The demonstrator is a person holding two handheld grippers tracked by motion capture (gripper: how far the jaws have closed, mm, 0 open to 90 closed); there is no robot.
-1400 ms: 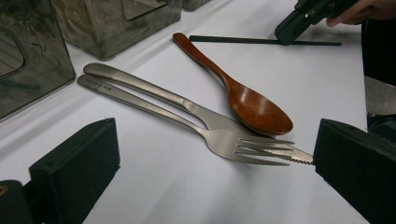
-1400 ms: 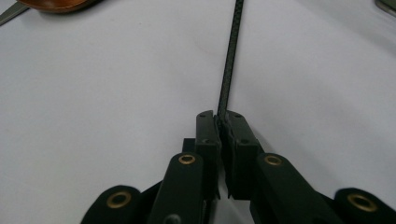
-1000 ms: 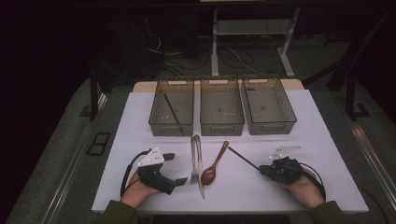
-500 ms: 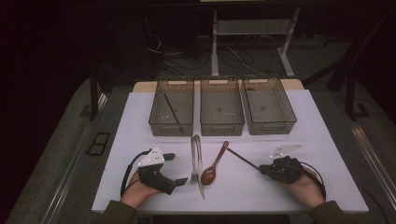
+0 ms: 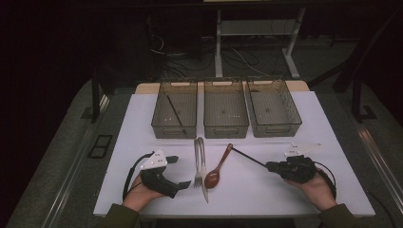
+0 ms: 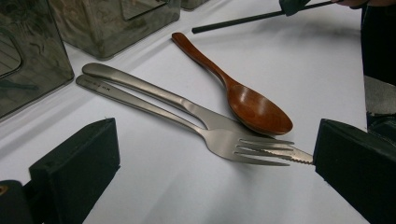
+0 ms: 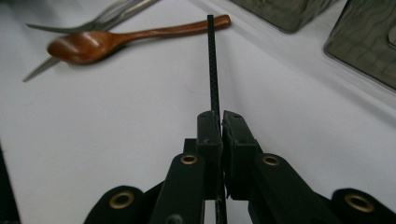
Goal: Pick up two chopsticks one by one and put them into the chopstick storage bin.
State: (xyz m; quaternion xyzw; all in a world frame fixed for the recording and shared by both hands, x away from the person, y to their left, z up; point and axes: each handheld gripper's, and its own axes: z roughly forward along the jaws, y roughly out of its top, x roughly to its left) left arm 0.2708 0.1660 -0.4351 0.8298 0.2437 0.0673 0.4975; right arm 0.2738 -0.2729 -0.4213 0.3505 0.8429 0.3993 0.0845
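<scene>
Chopstick [image 7: 213, 65], thin black rod, wooden spoon [image 7: 121, 39]

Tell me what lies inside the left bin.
Inside the left bin, one black chopstick lies slanted on the mesh floor, with a few pale specks. The near wall blurs its lower end.

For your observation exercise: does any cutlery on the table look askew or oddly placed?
Yes. The fork and knife lie overlapped rather than apart, the fork's tines across the knife's serrated blade, with the wooden spoon touching it. The right gripper holds one black chopstick clamped.
</scene>
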